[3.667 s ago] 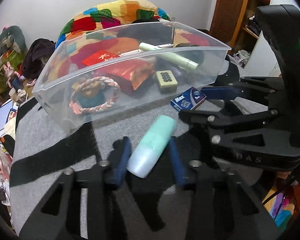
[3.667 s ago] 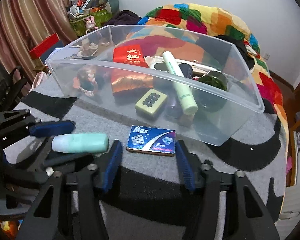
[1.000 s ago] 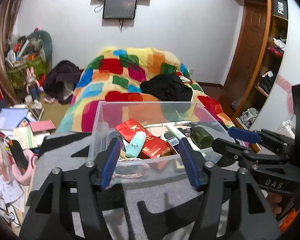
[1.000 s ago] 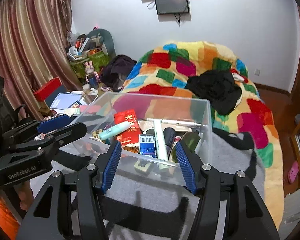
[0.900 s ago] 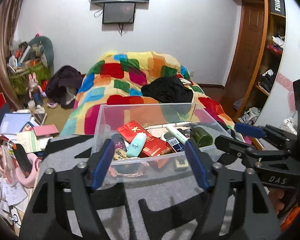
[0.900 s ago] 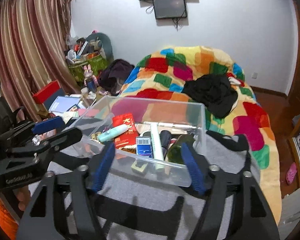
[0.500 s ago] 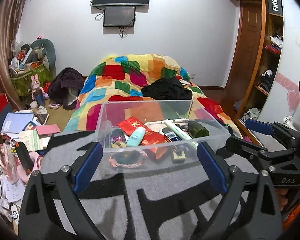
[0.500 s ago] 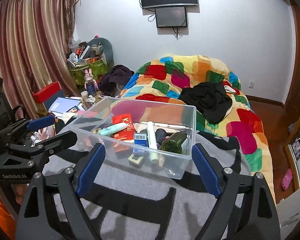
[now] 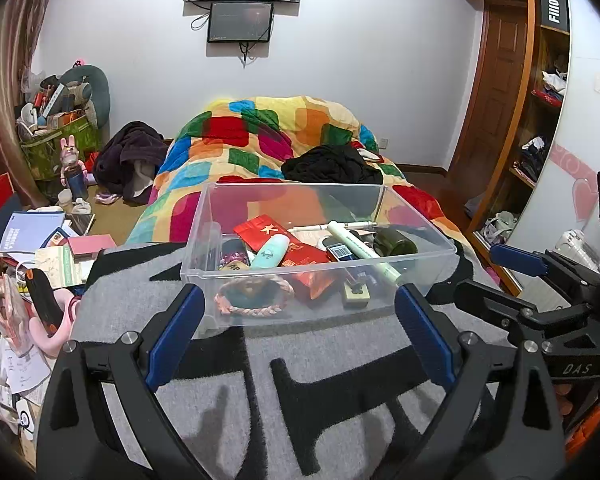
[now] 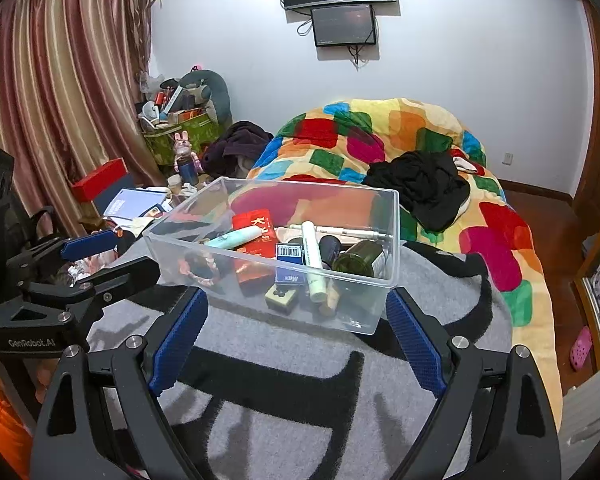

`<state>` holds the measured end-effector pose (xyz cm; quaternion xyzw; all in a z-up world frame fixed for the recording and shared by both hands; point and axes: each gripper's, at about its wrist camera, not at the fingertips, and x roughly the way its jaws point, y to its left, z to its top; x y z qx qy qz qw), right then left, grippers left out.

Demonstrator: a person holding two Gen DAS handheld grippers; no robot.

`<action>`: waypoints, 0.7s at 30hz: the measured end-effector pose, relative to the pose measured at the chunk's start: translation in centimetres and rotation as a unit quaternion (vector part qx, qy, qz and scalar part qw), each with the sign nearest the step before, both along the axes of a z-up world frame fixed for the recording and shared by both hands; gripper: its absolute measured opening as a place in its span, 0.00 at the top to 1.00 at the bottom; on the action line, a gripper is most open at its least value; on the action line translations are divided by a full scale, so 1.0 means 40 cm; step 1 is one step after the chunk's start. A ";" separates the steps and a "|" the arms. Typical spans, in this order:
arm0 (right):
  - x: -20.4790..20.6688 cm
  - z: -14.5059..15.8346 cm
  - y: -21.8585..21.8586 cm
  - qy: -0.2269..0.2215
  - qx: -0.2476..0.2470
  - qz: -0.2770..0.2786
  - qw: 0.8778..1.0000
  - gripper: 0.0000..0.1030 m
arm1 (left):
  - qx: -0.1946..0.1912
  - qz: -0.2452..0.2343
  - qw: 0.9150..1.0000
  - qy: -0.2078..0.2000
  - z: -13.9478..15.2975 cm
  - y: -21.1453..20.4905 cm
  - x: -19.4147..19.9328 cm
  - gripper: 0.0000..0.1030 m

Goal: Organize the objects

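Bedroom, cluttered; grey-and-black blanket (image 9: pixel 340 360) spread in the foreground. Clear plastic bin (image 9: pixel 320 292) is set on it, filled: mint bottle (image 9: pixel 270 254), blue card box (image 10: pixel 289 266), red packet (image 9: pixel 276 236), green jar (image 10: pixel 360 260). Left gripper (image 9: pixel 296 336) and right gripper (image 10: pixel 296 340): jaws apart, nothing between them, bin just beyond. Nothing loose is seen on the blanket; sorting is judged complete, withdrawal next.

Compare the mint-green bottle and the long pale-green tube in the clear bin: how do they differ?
The mint-green bottle is short and stubby; the pale-green tube is long and slim. The bottle lies on the red packet toward the bin's left side, while the tube stretches diagonally through the middle, its near end reaching the front wall. The tube carries small print along its side; the bottle looks nearly plain. Both lie on their sides inside the clear bin, untouched by either gripper.
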<state>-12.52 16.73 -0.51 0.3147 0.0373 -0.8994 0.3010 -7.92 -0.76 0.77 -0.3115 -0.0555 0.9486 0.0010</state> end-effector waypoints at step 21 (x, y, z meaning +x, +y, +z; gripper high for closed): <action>-0.004 0.004 0.003 -0.002 -0.005 -0.002 1.000 0.13 | 0.001 0.000 1.000 -0.003 -0.001 0.003 -0.001 0.06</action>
